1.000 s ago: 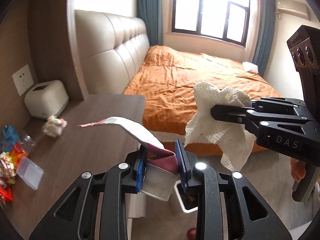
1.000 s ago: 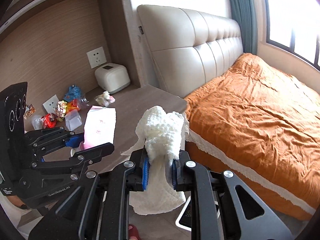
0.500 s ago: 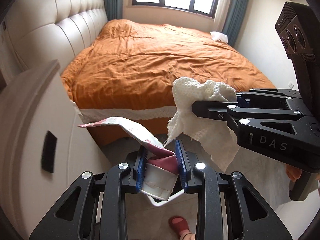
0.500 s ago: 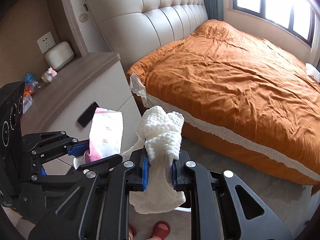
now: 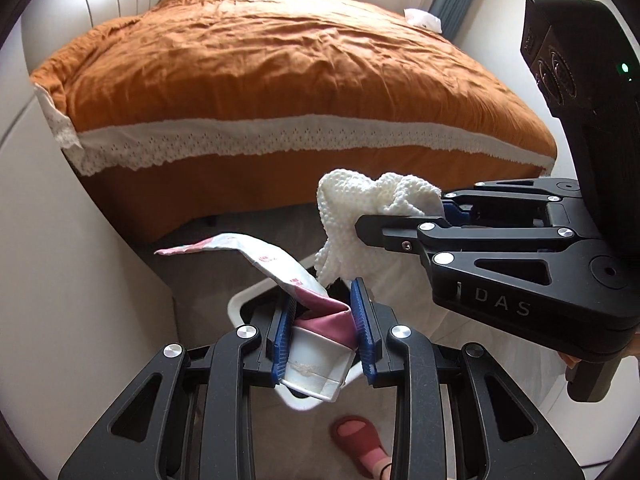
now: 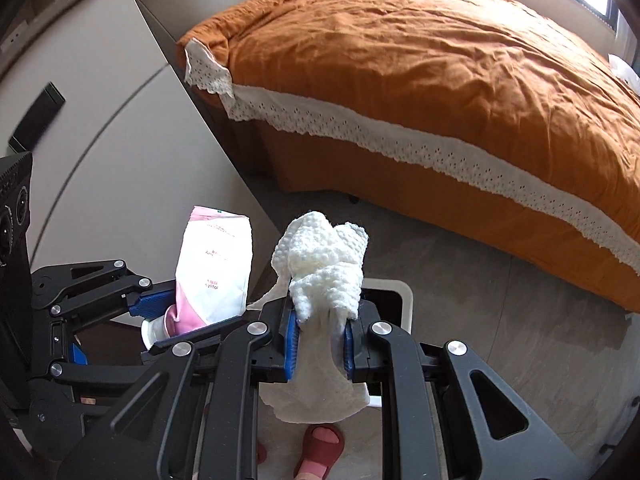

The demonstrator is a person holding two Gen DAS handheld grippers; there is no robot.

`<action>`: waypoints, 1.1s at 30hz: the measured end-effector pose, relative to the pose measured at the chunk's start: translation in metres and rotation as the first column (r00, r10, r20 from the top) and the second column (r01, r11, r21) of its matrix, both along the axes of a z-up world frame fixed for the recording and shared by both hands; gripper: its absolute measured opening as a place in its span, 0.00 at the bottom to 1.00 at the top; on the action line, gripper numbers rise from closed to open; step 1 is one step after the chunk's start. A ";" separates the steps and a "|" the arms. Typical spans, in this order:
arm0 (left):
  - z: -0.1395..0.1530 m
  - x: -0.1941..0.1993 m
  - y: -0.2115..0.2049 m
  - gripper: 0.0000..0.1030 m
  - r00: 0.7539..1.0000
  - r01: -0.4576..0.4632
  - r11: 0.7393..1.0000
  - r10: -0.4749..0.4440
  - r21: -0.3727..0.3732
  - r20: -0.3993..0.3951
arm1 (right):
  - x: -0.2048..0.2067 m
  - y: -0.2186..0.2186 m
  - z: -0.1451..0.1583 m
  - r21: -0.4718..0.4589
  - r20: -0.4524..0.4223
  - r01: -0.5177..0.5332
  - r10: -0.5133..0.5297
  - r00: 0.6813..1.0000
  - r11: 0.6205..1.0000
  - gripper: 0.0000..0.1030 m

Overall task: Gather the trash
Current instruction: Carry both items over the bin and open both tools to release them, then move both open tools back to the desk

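- Left wrist view: the left tongs [image 5: 322, 334] clamp a pink-and-white pouch [image 5: 280, 270] over the white bin [image 5: 244, 300] on the floor; the person should centre it above the opening before letting go.
- Right wrist view: the right tongs [image 6: 318, 338] pinch a white paper towel [image 6: 320, 264], bin rim [image 6: 404, 296] at 1 o'clock; its hanging tail should clear the rim.

The left gripper [image 5: 322, 334] tilts steeply downward, its blue pads clamped tight. The right gripper [image 6: 318, 340] sits just beside it on its right, angled down alike, jaws pinched closed. One foot [image 6: 318, 454] shows beneath them.
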State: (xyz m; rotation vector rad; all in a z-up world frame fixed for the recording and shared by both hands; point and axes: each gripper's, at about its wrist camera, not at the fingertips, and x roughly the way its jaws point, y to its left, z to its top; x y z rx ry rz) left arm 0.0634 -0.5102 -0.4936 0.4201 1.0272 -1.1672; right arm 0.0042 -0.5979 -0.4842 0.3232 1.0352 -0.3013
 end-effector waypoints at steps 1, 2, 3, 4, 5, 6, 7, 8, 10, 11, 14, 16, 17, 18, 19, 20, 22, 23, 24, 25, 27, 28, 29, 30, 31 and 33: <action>-0.016 -0.001 -0.001 0.27 1.000 0.005 1.000 -0.005 0.005 -0.006 | 0.001 -0.002 -0.017 0.005 -0.007 -0.001 0.001 1.000 1.000 0.18; -0.031 -0.002 -0.002 0.27 1.000 0.009 1.000 -0.009 0.008 -0.010 | 0.001 -0.002 -0.035 0.000 -0.016 -0.005 0.005 1.000 1.000 0.18; -0.049 -0.003 -0.003 0.27 1.000 0.015 1.000 -0.014 0.020 -0.017 | 0.001 -0.002 -0.050 -0.005 -0.024 -0.011 0.011 1.000 1.000 0.18; -0.065 -0.004 -0.005 0.27 1.000 0.020 0.999 -0.019 0.029 -0.024 | 0.001 -0.003 -0.063 -0.010 -0.028 -0.014 0.013 1.000 1.000 0.18; -0.080 -0.005 -0.004 0.27 0.999 0.025 0.999 -0.024 0.032 -0.031 | 0.001 -0.003 -0.077 -0.016 -0.034 -0.016 0.015 0.999 1.000 0.18; -0.095 -0.007 -0.005 0.27 0.999 0.030 0.999 -0.028 0.043 -0.039 | 0.002 -0.004 -0.090 -0.015 -0.046 -0.021 0.020 0.999 1.000 0.18; -0.109 -0.008 -0.005 0.27 0.998 0.037 0.998 -0.035 0.051 -0.043 | 0.002 -0.005 -0.104 -0.014 -0.059 -0.026 0.025 0.998 1.000 0.19; -0.123 -0.010 -0.006 0.28 0.998 0.049 0.997 -0.046 0.059 -0.054 | 0.003 -0.005 -0.115 -0.018 -0.068 -0.034 0.033 0.997 0.999 0.24; -0.149 -0.013 -0.011 0.61 0.995 0.076 0.992 -0.068 0.105 -0.078 | 0.002 -0.005 -0.134 -0.029 -0.084 -0.069 0.067 0.994 0.997 0.76; -0.158 -0.015 -0.010 0.96 0.996 0.077 0.990 -0.070 0.118 -0.062 | 0.000 -0.004 -0.138 -0.050 -0.068 -0.068 0.065 0.996 0.996 0.95; -0.167 -0.017 -0.007 0.95 0.997 0.075 0.992 -0.073 0.100 -0.029 | 0.001 -0.003 -0.153 -0.070 -0.084 -0.104 0.098 0.992 0.992 0.96; -0.172 -0.013 -0.004 0.95 0.998 0.055 0.994 -0.051 0.099 -0.042 | 0.001 -0.002 -0.157 -0.083 -0.087 -0.110 0.102 0.991 0.991 0.96; -0.172 -0.012 -0.002 0.95 0.998 0.049 0.994 -0.046 0.099 -0.034 | 0.003 -0.002 -0.158 -0.074 -0.091 -0.111 0.104 0.990 0.991 0.95; -0.171 -0.011 -0.001 0.95 0.999 0.045 0.994 -0.043 0.099 -0.025 | 0.004 -0.002 -0.159 -0.078 -0.093 -0.111 0.103 0.990 0.991 0.95; -0.169 -0.010 -0.001 0.95 0.999 0.042 0.994 -0.039 0.100 -0.023 | 0.005 -0.002 -0.156 -0.087 -0.091 -0.112 0.104 0.990 0.990 0.96; -0.167 -0.008 0.000 0.95 0.999 0.035 0.994 -0.033 0.099 -0.020 | 0.007 -0.001 -0.154 -0.089 -0.090 -0.117 0.109 0.990 0.989 0.96; -0.158 -0.005 0.002 0.95 1.000 0.022 0.995 -0.020 0.097 -0.020 | 0.009 0.000 -0.146 -0.094 -0.084 -0.120 0.112 0.990 0.988 0.96; -0.155 -0.004 0.003 0.95 1.000 0.016 0.995 -0.015 0.100 -0.016 | 0.009 0.001 -0.140 -0.096 -0.079 -0.119 0.112 0.991 0.988 0.96; -0.148 -0.002 0.004 0.95 1.000 0.008 0.995 -0.007 0.104 -0.006 | 0.010 0.001 -0.134 -0.093 -0.076 -0.119 0.112 0.991 0.989 0.96; -0.142 -0.001 0.004 0.95 1.000 0.001 0.994 -0.001 0.105 -0.003 | 0.010 0.002 -0.125 -0.093 -0.074 -0.116 0.109 0.991 0.989 0.96; -0.124 0.001 0.006 0.95 1.000 -0.013 0.995 0.013 0.102 0.002 | 0.010 0.004 -0.107 -0.099 -0.064 -0.113 0.107 0.992 0.989 0.96; -0.114 0.001 0.008 0.95 1.000 -0.023 0.995 0.022 0.099 0.009 | 0.009 0.006 -0.096 -0.099 -0.057 -0.111 0.106 0.993 0.989 0.96; -0.103 0.002 0.009 0.95 1.000 -0.030 0.995 0.029 0.094 0.012 | 0.008 0.007 -0.084 -0.099 -0.050 -0.108 0.103 0.993 0.989 0.96; -0.088 0.001 0.011 0.95 0.999 -0.043 0.995 0.041 0.087 0.019 | 0.009 0.008 -0.074 -0.100 -0.044 -0.105 0.101 0.994 0.989 0.96; -0.077 0.001 0.012 0.95 0.998 -0.055 0.995 0.053 0.083 0.025 | 0.007 0.010 -0.059 -0.103 -0.033 -0.101 0.098 0.995 0.990 0.96; -0.051 0.000 0.015 0.95 0.996 -0.083 0.994 0.081 0.072 0.031 | 0.005 0.012 -0.033 -0.105 -0.011 -0.094 0.093 0.996 0.990 0.96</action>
